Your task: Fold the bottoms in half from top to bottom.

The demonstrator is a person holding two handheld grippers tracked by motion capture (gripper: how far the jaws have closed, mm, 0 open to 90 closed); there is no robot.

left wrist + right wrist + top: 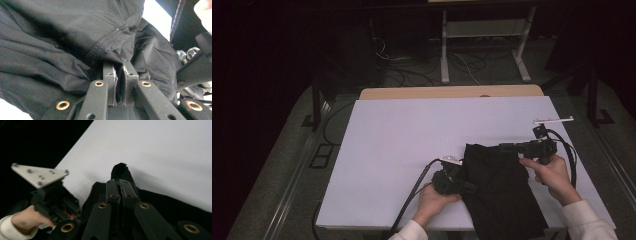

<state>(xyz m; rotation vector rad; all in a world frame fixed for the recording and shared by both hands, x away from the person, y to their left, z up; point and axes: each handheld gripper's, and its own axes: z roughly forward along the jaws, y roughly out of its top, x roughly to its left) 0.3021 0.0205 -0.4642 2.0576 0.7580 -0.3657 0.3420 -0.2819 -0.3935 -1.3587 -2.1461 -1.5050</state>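
A black garment [499,192] lies crumpled on the white table top [412,135] at the front right, and its near end hangs over the front edge. My left gripper [467,186] is at the garment's left edge, shut on a fold of the black cloth [62,37], which bunches over its jaw tips [120,67]. My right gripper [504,146] is at the garment's far edge. It is shut on a corner of the cloth, and a small peak [120,168] pokes up past its tips [120,182]. The right gripper view also catches the left gripper [55,200] with its grey plate.
White table surface stretches bare to the left and far side [422,120]. A wooden strip [452,92] runs along the table's back edge. Beyond it a white desk frame [484,40] and cables lie on the dark floor. Black cables trail from both grippers.
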